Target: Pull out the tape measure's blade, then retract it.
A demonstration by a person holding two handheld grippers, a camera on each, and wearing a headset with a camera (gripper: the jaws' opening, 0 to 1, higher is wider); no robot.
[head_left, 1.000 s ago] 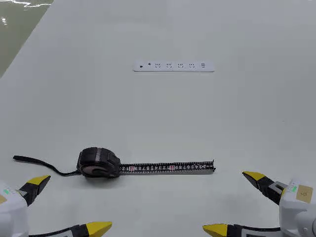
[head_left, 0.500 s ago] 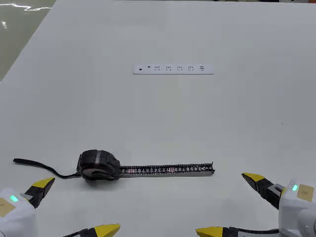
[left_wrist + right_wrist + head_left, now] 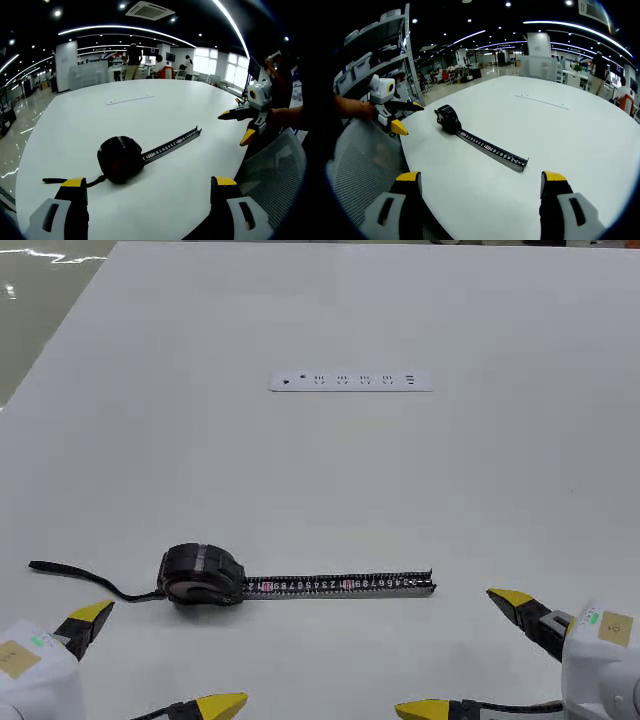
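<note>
Yellow-tipped jaws stand spread on either side of you at the near edge of the worktop [image 3: 300, 470]. Your left gripper [image 3: 155, 660] is released and holds nothing, and your right gripper [image 3: 465, 652] is released and empty too. Neither touches anything.

Just beyond them, parallel to that near edge, lies the tape measure [image 3: 200, 575]. Its dark case sits toward the left side, resting flat, so it should not roll. Its blade [image 3: 340, 583] is drawn out to the right and lies flat on the worktop, ending in a small hook [image 3: 431, 579]. A thin black strap [image 3: 70, 572] trails from the case toward the left edge.

Your grippers seem set to match this layout. The left one is nearest the case and the right one nearest the hook, so you can likely steady the body with one and take the blade tip with the other. Part of the pull looks done, since the blade is out and staying out. I judge that a lock or friction is holding it, though the pictures do not show the lock. The case is the only housing here, and the rest of the blade is presumably coiled inside it.

Well beyond, toward the far edge, a white power strip [image 3: 350, 380] lies flat with nothing plugged in, clear of your work.
</note>
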